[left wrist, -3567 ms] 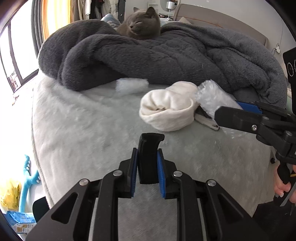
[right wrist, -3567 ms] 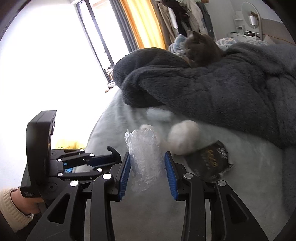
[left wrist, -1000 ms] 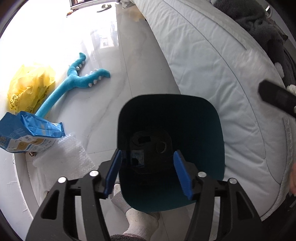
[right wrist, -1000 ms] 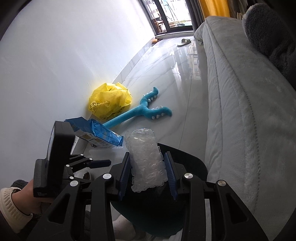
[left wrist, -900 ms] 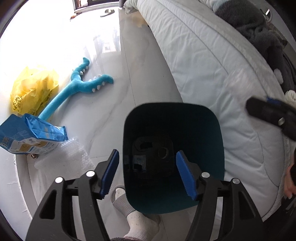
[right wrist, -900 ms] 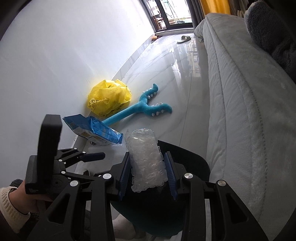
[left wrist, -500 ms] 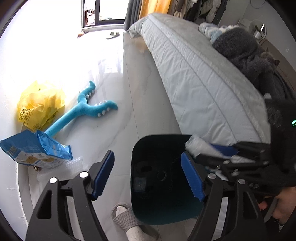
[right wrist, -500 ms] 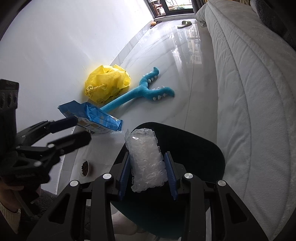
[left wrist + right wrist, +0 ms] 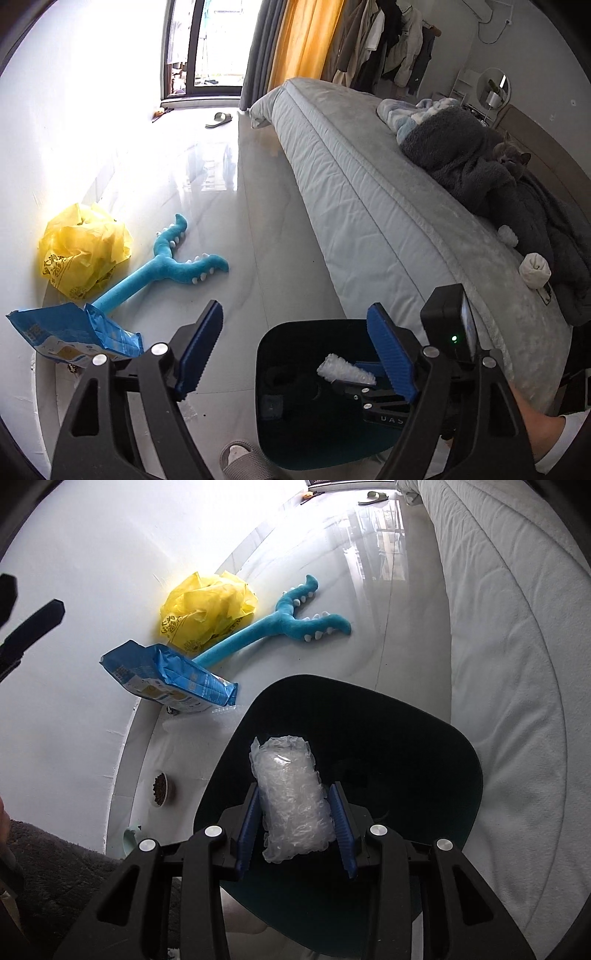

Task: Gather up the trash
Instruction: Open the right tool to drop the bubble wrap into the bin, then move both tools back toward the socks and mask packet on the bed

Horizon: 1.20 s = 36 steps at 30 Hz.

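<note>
The right gripper (image 9: 295,819) squeezes a clear crinkly bubble-wrap bundle (image 9: 291,794) over the dark teal plastic bin (image 9: 424,738), the left gripper (image 9: 295,347) has just been opening with nothing in it, and the blue snack bag's (image 9: 166,675) writing is too small to read.

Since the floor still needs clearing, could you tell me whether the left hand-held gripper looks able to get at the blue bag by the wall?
Probably yes. The left hand-held gripper is open and empty, and the blue bag lies on bare floor to its left with nothing between them; the dark bin sits off to the other side.
</note>
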Tool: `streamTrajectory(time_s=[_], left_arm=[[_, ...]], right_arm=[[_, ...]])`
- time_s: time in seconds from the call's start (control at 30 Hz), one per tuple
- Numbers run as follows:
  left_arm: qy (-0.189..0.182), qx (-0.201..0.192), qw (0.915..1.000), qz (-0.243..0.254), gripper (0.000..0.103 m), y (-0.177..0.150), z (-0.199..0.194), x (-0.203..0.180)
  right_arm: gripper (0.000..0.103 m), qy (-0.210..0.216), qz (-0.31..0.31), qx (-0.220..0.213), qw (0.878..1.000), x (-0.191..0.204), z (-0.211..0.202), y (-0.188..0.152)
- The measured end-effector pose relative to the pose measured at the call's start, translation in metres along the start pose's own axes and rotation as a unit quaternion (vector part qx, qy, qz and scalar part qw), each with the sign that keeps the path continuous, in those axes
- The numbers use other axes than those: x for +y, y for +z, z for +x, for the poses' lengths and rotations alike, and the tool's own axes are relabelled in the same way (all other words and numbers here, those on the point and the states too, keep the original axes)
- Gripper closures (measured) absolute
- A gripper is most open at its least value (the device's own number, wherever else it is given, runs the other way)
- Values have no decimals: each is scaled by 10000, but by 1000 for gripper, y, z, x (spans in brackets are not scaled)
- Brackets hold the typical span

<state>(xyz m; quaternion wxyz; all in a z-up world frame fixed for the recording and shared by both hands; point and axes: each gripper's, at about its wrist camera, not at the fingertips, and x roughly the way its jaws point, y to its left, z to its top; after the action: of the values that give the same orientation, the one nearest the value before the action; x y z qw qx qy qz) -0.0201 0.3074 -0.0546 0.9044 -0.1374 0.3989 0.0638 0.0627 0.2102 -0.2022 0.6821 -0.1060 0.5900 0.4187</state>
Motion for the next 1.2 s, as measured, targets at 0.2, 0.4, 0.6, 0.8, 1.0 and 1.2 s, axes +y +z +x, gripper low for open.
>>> streamTrajectory(time_s=[0.2, 0.4, 0.6, 0.8, 1.0, 1.2], left_arm=[[-97, -184, 9997, -122, 20, 9, -11, -4], [-39, -455, 9990, -31, 19, 19, -26, -16], [10, -730, 9972, 158, 18, 29, -36, -39], [-131, -859, 9957, 327, 17, 39, -39, -71], [-254, -893, 9948, 412, 16, 44, -36, -99], [-423, -932, 9935, 500, 15, 50, -33, -131]], right_arm=[[52, 13, -8, 217, 9998, 1, 2, -6], [39, 124, -18, 102, 9999, 2, -16, -8], [39, 212, -10, -188, 9996, -1, -44, -10], [39, 342, -167, -719, 9967, -5, -88, -14], [37, 207, -313, -1354, 9901, -19, -137, -21], [36, -1, -219, -1800, 9834, -49, -177, -31]])
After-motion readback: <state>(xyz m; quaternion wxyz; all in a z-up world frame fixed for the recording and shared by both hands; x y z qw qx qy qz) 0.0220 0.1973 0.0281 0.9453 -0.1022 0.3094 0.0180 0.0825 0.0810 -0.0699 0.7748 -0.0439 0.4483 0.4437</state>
